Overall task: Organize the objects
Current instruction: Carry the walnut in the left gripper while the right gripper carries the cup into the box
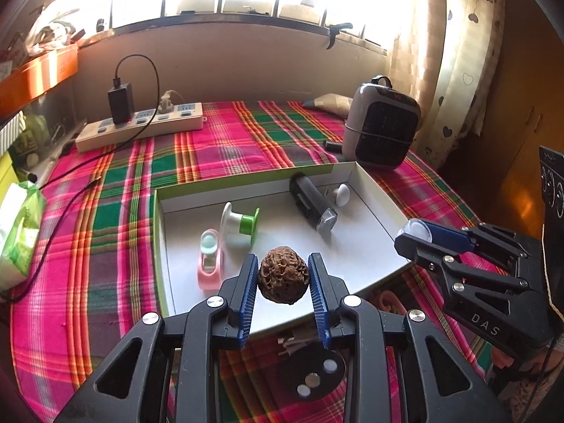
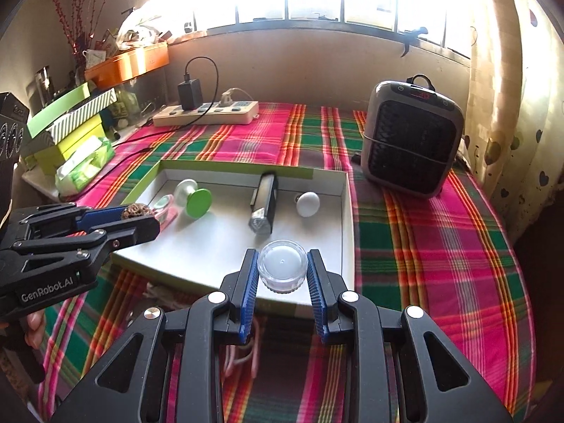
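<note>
My left gripper [image 1: 283, 276] is shut on a brown wrinkled walnut [image 1: 283, 279], held above the near part of a shallow white box [image 1: 373, 183] with green edges. My right gripper [image 2: 282, 269] is shut on a small clear round jar [image 2: 282, 266] with a white lid, above the box's [image 2: 347, 211] near right corner. In the box lie a black flashlight [image 1: 312, 204], a white knob [image 1: 341, 194], a white and green spool-shaped thing [image 1: 241, 225] and a pink holder [image 1: 210, 264]. The right gripper also shows in the left wrist view [image 1: 414, 232], and the left gripper in the right wrist view [image 2: 141, 216].
A plaid cloth [image 2: 440, 246] covers the table. A grey heater [image 2: 412, 141] stands at the back right, a power strip [image 1: 141, 125] with a charger at the back left, a tissue pack [image 1: 17, 236] at the left. A black disc with coins [image 1: 313, 373] lies under my left gripper.
</note>
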`<state>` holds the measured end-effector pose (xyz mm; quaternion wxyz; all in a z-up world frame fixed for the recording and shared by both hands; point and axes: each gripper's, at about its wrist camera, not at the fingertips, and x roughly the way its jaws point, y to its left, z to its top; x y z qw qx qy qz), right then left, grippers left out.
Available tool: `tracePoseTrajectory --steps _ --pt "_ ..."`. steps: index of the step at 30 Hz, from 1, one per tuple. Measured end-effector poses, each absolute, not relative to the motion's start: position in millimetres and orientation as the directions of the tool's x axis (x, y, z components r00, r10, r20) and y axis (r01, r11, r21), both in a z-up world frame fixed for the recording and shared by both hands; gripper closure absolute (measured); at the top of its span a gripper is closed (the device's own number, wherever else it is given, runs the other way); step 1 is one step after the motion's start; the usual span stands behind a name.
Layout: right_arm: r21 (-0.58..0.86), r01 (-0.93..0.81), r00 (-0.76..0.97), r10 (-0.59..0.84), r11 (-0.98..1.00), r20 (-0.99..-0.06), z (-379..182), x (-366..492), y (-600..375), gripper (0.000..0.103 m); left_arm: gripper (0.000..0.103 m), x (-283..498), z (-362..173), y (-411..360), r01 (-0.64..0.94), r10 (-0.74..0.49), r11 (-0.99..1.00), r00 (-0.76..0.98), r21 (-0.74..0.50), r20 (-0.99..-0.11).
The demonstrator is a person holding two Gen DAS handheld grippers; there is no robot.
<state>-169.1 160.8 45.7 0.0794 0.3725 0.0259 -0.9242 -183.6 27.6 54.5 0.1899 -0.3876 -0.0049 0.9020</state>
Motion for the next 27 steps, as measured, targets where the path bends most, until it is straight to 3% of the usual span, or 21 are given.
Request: tracePoseTrajectory --steps 27 --pt "-0.011 0.181 -0.630 -0.107 -0.983 -0.769 12.3 -237.9 170.3 0.074 0.076 -247.4 23.8 51.7 -0.348 0.294 -0.932 -0.566 -0.100 -0.770"
